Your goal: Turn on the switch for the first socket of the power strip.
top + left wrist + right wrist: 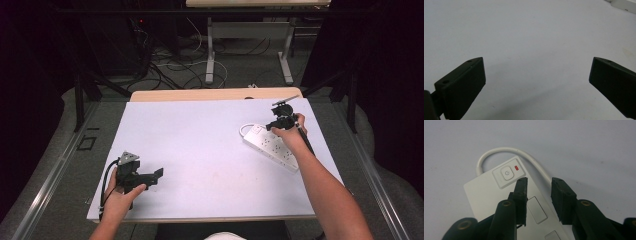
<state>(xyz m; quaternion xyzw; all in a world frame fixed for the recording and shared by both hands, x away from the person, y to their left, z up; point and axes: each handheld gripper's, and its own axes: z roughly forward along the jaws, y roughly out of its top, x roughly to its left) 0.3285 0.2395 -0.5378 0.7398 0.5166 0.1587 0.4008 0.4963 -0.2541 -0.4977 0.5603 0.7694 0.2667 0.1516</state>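
Right claw (539, 182) covers power strip's (484, 192) edge.

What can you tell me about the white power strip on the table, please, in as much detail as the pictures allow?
The power strip is a long, flat, white block, plastic by its look, lying flat on the right side of the white table, angled to its edges. At one end sits a rounded power button with a small red light beside it; sockets follow along its top. A white cable loops out of that end. The right gripper hangs above the button end, jaws partly open; whether it touches is unclear.
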